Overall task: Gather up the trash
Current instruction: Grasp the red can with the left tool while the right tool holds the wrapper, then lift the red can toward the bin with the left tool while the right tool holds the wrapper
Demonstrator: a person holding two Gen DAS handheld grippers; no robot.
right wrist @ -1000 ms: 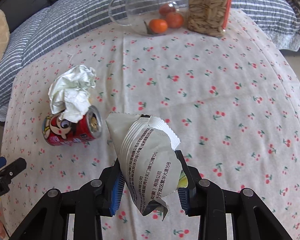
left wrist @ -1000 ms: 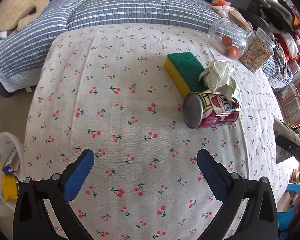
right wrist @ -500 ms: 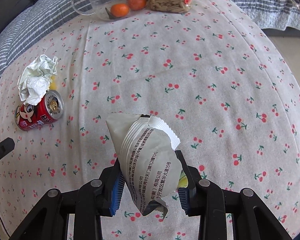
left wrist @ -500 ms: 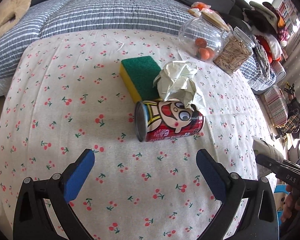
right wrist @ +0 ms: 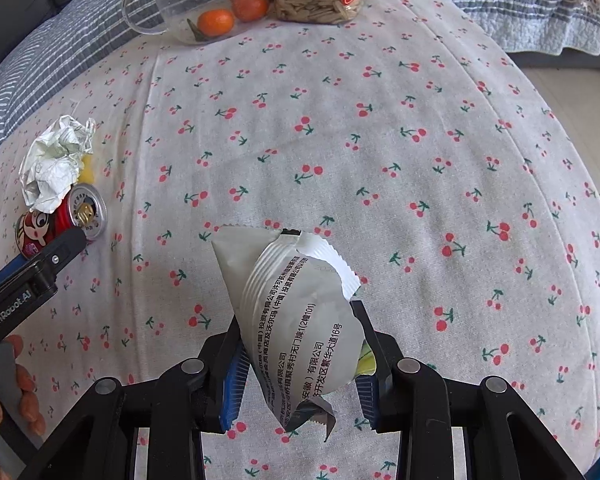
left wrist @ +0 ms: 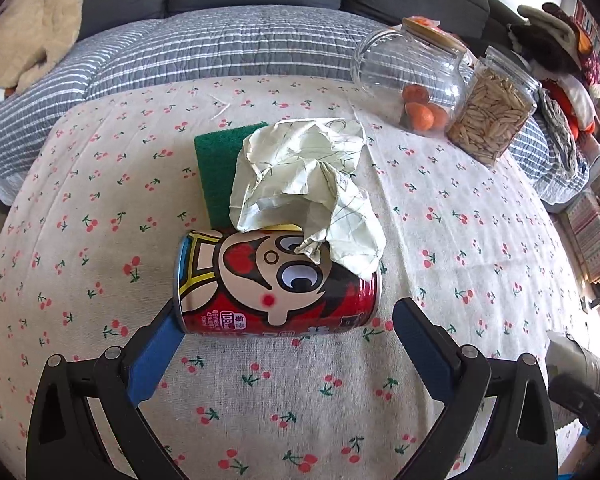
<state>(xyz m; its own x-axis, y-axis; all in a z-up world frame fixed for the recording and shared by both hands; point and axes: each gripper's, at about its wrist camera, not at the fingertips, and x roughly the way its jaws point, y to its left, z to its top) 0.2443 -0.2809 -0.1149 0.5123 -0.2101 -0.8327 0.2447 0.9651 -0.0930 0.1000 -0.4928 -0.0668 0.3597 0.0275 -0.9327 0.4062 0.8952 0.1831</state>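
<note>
1. A tablecloth (left wrist: 100,184) with a red cherry print fills most of both views; a grey striped quilt (left wrist: 228,48) lies across the top of the left wrist view.
2. A round glass jar (left wrist: 410,68) with oranges inside and a clear jar of seeds (left wrist: 496,116) stand touching each other at the upper right of the left wrist view. In the right wrist view the seed jar carries a red label, too cut off to read.
3. The left tongs (left wrist: 284,332) at the bottom of the left wrist view are spread wide, one blue pad at each end of the can, gripping nothing. In the right wrist view their arm reads "GenRoboot AI", as far as I can make out.
4. The right tongs (right wrist: 298,384) at bottom centre of the right wrist view are clenched on a grey snack wrapper (right wrist: 292,312), held above the cloth. Its black print is Chinese, with "(2幢101)" and "16号" legible.
5. A red can (left wrist: 276,284) lies on its side in the middle of the left wrist view, showing a cartoon face; its small print is unreadable.
6. A crumpled paper (left wrist: 308,184) rests over the can's far side.
7. A green sponge (left wrist: 216,168) lies just behind the can, partly under the paper.
</note>
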